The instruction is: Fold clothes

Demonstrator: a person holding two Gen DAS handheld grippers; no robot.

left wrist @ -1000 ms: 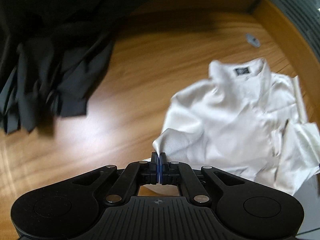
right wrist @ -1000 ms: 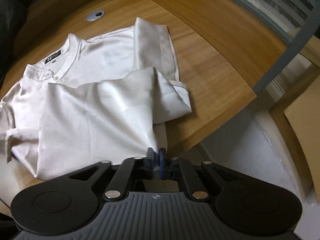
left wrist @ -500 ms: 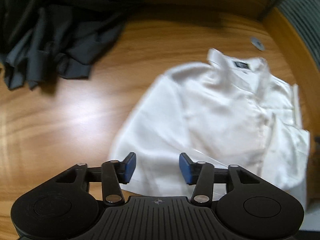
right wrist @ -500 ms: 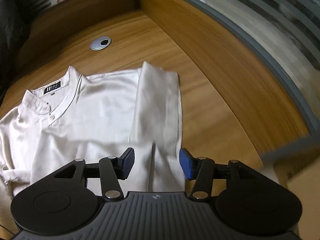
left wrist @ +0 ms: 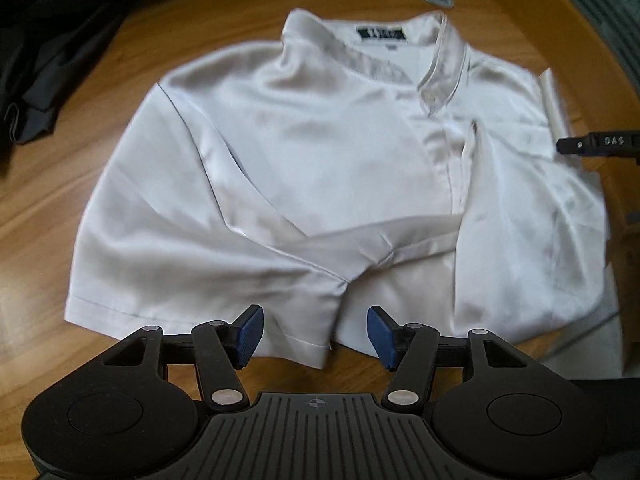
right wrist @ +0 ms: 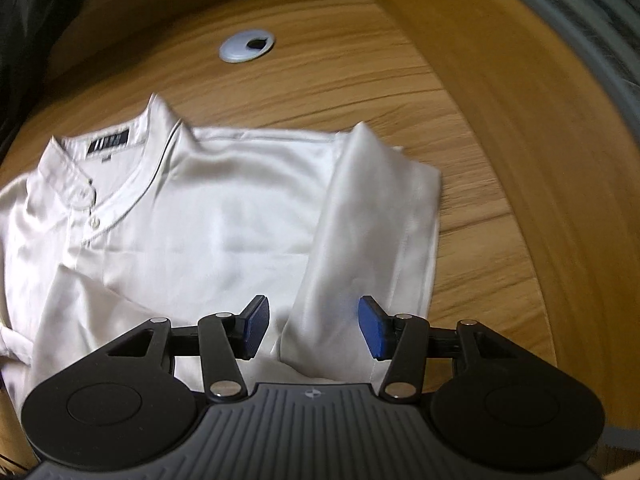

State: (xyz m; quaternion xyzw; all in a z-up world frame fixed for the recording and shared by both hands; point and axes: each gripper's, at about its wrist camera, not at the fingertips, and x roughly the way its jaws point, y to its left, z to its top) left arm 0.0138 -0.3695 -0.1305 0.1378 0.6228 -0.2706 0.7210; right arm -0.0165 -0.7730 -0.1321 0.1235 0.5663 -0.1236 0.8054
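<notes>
A white satin shirt [left wrist: 304, 152] with a band collar and a dark neck label lies front up on the wooden table, its lower part folded up over the chest. My left gripper [left wrist: 315, 334] is open and empty, just above the shirt's near left sleeve hem. My right gripper [right wrist: 314, 328] is open and empty over the folded right sleeve of the shirt [right wrist: 224, 216]. The tip of the right gripper shows at the right edge of the left wrist view [left wrist: 596, 146].
A heap of dark clothes [left wrist: 44, 64] lies at the far left of the table. A grey cable grommet [right wrist: 247, 45] sits in the tabletop beyond the collar. A raised wooden rim [right wrist: 520, 128] curves along the right side.
Both grippers were shut on the shirt's hem a second ago. They have opened, let the cloth drop folded over the chest, and moved in over the shirt.
</notes>
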